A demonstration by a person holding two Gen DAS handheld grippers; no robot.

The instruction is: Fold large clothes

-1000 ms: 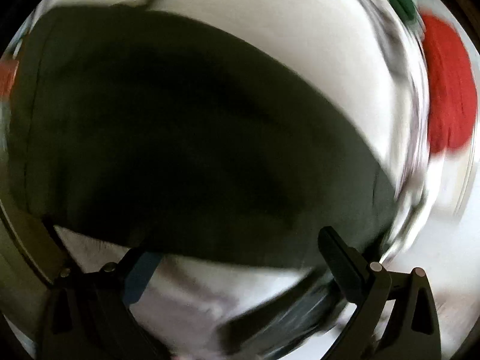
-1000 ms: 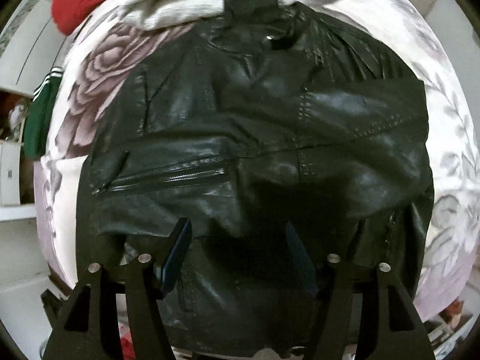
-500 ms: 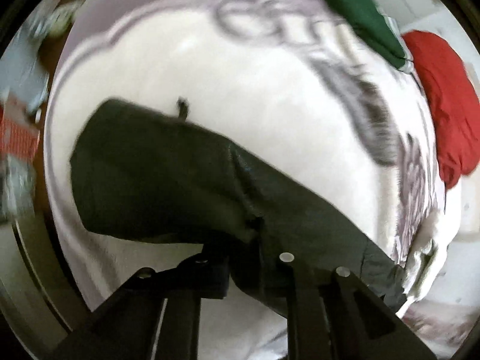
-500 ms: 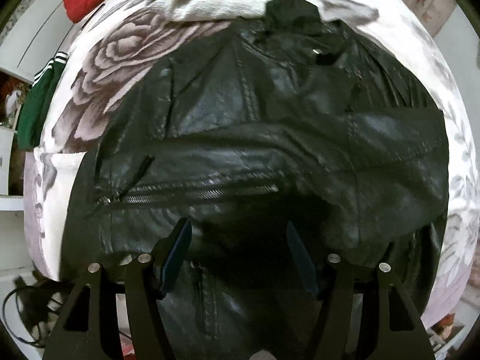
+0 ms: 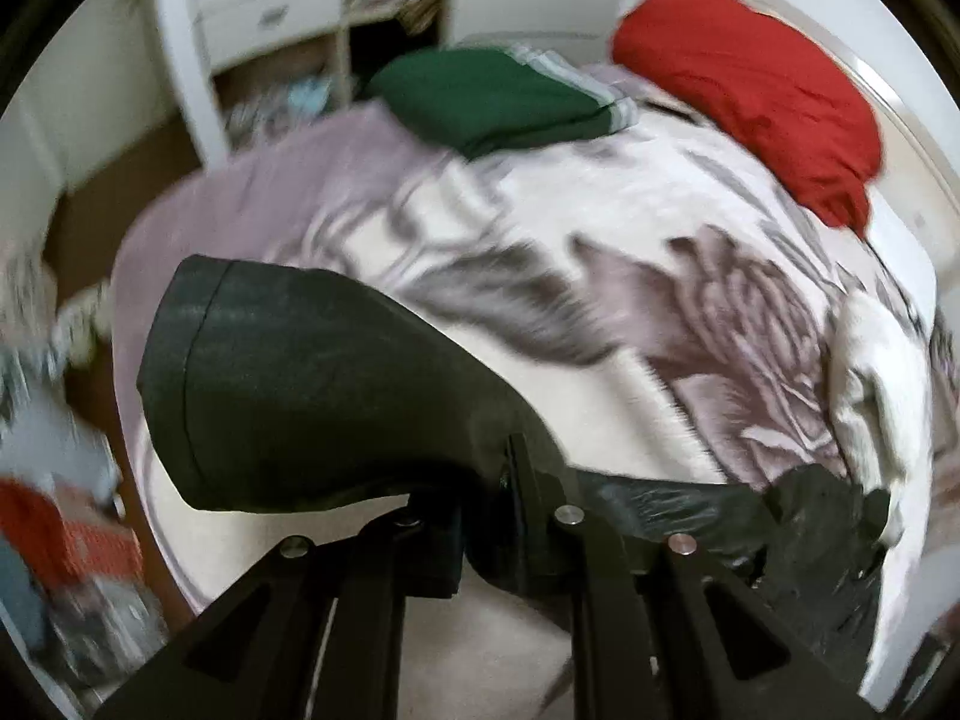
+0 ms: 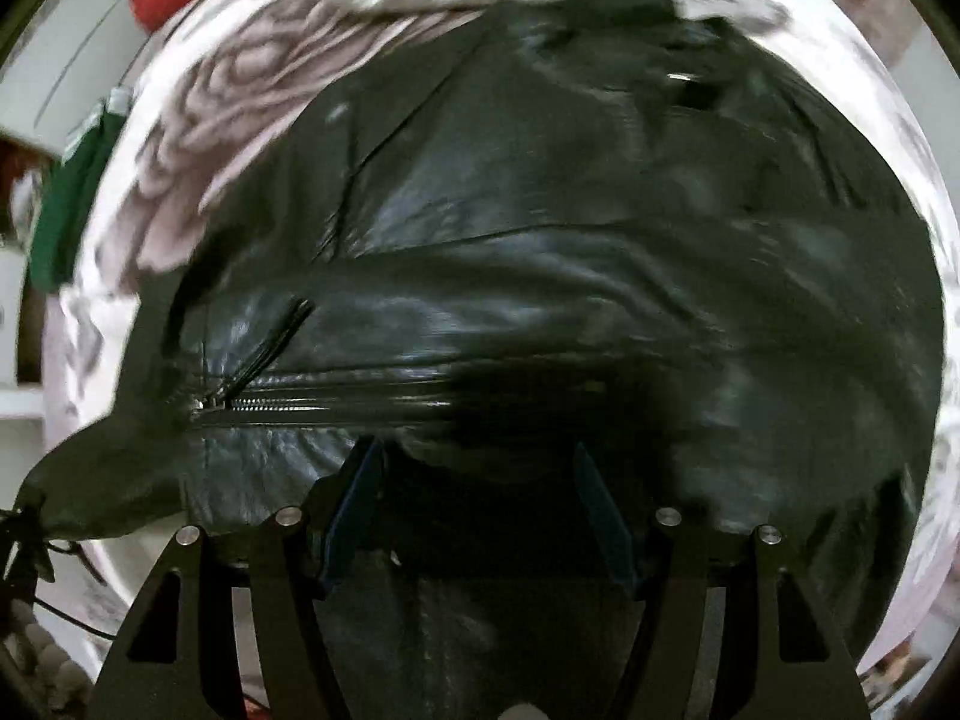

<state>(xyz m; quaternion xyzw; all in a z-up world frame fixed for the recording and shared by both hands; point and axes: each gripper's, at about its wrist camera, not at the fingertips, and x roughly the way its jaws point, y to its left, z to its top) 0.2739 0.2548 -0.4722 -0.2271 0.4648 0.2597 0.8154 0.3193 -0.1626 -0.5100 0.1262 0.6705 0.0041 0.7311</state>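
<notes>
A black leather jacket (image 6: 540, 252) lies spread on a bed with a floral blanket (image 6: 240, 78), collar at the far end, its zip (image 6: 312, 402) running left of centre. My right gripper (image 6: 477, 480) is open and hovers over the jacket's near hem, touching nothing that I can see. My left gripper (image 5: 498, 480) is shut on the jacket's black sleeve (image 5: 312, 390) and holds it lifted above the blanket (image 5: 600, 276); the cuff end sticks out to the left. More of the jacket (image 5: 810, 540) shows at the lower right.
A folded green garment (image 5: 492, 96) and a red garment (image 5: 756, 90) lie at the bed's far end. A white fleece item (image 5: 870, 384) lies by the collar. White drawers and shelves (image 5: 270, 18) stand beyond the bed. Clutter lies on the floor at left (image 5: 54, 528).
My left gripper closed on the sleeve and has lifted and swung it, the view turning toward the bed's far end. My right gripper has moved closer over the jacket, still open.
</notes>
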